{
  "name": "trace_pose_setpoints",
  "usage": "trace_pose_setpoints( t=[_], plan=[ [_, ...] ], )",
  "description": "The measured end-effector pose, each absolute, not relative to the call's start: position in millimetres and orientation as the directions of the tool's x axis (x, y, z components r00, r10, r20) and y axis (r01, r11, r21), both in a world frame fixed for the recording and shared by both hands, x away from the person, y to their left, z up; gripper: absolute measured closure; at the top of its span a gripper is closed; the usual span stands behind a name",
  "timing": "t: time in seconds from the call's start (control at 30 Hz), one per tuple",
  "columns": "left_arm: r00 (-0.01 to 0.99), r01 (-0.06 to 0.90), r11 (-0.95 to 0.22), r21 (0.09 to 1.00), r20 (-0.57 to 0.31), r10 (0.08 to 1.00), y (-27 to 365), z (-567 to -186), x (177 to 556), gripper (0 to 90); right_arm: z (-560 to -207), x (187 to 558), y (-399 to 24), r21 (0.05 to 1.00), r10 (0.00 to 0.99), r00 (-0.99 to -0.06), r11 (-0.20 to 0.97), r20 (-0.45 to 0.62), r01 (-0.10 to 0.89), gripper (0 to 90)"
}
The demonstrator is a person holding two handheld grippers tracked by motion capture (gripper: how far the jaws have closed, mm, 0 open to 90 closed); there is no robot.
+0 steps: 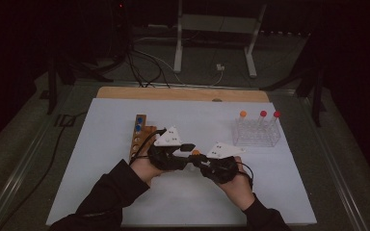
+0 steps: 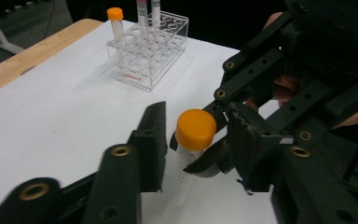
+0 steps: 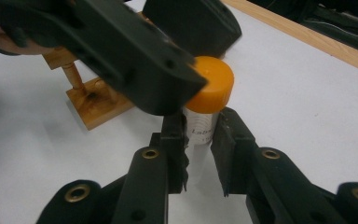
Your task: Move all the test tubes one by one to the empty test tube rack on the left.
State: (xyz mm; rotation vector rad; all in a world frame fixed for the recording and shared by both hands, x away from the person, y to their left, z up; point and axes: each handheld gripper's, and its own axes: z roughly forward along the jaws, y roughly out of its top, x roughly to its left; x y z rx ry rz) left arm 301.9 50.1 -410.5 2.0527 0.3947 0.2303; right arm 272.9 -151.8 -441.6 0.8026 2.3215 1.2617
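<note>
I hold the two grippers close together over the middle of the white mat, just in front of me, with an orange-capped tube between them. The right gripper has its jaws closed on the clear body of the tube, just below the cap; both jaw faces touch the tube wall in the right gripper view, and the tube stands nearly upright above the mat. The left gripper is spread wide around the cap: in the left gripper view one jaw stands to the left of the tube with a gap, the other to the right, and neither clearly presses on the cap. In the high view the cap shows as a small orange dot between the left gripper and the right gripper. A wooden rack with blue-capped tubes stands just left of my left hand. A clear rack stands well apart on the right side of the mat and holds one orange-capped and two red-capped tubes upright. The mat lies on a wooden table.
</note>
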Motion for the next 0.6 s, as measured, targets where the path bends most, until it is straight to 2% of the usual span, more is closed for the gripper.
trace_pose_setpoints(
  t=[0.1, 0.47, 0.6],
  plan=[
    [0.93, 0.182, -0.462, 0.868, 0.001, 0.369, 46.9, -411.9, 303.0, 69.3, -441.2, 272.5, -151.9, 0.849, 0.641, -0.765, 0.434, -0.056, 0.302, 74.1],
    [0.924, 0.179, -0.471, 0.864, 0.017, 0.382, 46.2, -410.0, 303.6, 71.5, -441.9, 272.7, -152.6, 0.859, 0.642, -0.765, 0.419, -0.051, 0.294, 72.9],
    [0.915, 0.183, -0.46, 0.869, 0.022, 0.404, 52.0, -406.7, 306.1, 71.5, -439.9, 272.6, -155.2, 0.87, 0.662, -0.748, 0.397, -0.051, 0.292, 60.2]
  ],
)
